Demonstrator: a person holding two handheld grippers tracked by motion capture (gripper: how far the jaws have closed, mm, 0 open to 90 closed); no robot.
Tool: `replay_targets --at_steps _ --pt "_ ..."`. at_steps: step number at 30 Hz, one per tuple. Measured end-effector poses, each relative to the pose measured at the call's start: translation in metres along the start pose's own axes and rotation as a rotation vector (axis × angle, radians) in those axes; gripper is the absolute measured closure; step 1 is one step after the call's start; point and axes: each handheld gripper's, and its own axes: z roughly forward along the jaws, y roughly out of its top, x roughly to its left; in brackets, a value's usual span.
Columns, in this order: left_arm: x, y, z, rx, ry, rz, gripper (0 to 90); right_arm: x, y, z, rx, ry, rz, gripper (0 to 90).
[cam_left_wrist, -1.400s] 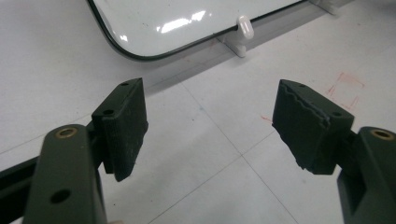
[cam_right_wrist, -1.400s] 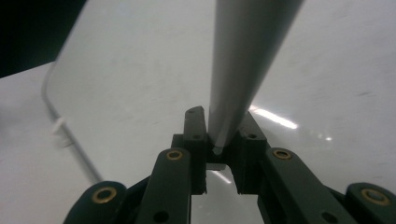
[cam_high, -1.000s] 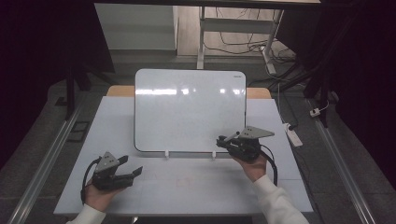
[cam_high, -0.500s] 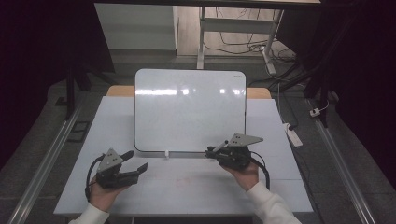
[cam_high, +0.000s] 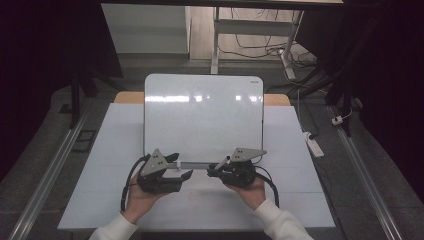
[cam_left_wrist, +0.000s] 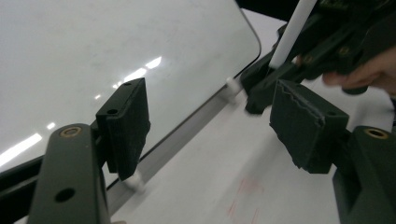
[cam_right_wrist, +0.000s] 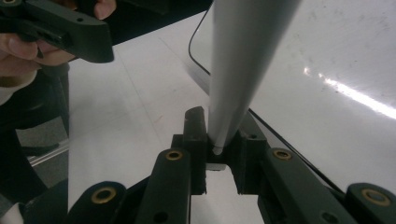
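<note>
Marker (cam_right_wrist: 243, 70), a slim white stick of a pen, stood pinched near one end between the pressed-together jaws of the right gripper (cam_right_wrist: 219, 154), its long body rising up and away from the pads. From the high view it slanted up to the left of that gripper (cam_high: 216, 171), just off the near edge of the whiteboard (cam_high: 202, 117). The left gripper (cam_left_wrist: 210, 126) sat close beside it with jaws spread wide and nothing between the pads, aimed across the board's lower edge toward the marker (cam_left_wrist: 292, 32) and the right gripper's black frame. Both tools hovered low over the white table (cam_high: 300, 200), nearly touching each other in front of the board's small white feet. Faint red marks showed on the table surface under the left gripper.

The step in hand looked like bringing the open gripper to the pen, probably to pull its cap or take it over. The next move would call for sliding the spread jaws around the free end, squarely, then closing before any pull.
</note>
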Motion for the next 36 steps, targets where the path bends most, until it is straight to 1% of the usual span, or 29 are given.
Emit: replay_targets --at_steps 4,7,13,16,19,21,26,29,36 --pt "-0.005 0.009 0.012 -0.002 -0.025 0.014 30.6 0.002 0.000 0.005 0.007 0.013 0.013 77.8" --pt "-0.008 0.014 0.017 -0.007 -0.044 0.023 32.7 0.003 0.000 0.009 0.013 0.021 0.022 77.8" --pt "-0.016 0.023 0.027 -0.019 -0.105 0.047 39.6 0.007 0.000 0.016 0.024 0.040 0.034 77.8" --pt "-0.020 0.028 0.033 -0.017 -0.130 0.070 43.8 0.008 0.000 0.017 0.030 0.043 0.033 77.8" --pt "-0.023 0.030 0.040 -0.010 -0.154 0.085 50.3 0.008 -0.001 0.019 0.034 0.047 0.038 77.7" --pt "-0.024 0.030 0.044 -0.003 -0.168 0.092 56.5 0.009 -0.001 0.020 0.035 0.052 0.042 77.7" --pt "-0.024 0.030 0.046 -0.005 -0.174 0.105 77.6 0.011 -0.001 0.021 0.040 0.056 0.039 77.7" --pt "-0.025 0.030 0.044 -0.002 -0.154 0.120 79.9 0.010 -0.002 0.021 0.041 0.065 0.044 77.6" --pt "-0.024 0.029 0.042 0.003 -0.157 0.130 81.1 0.011 -0.002 0.021 0.049 0.074 0.040 77.1"
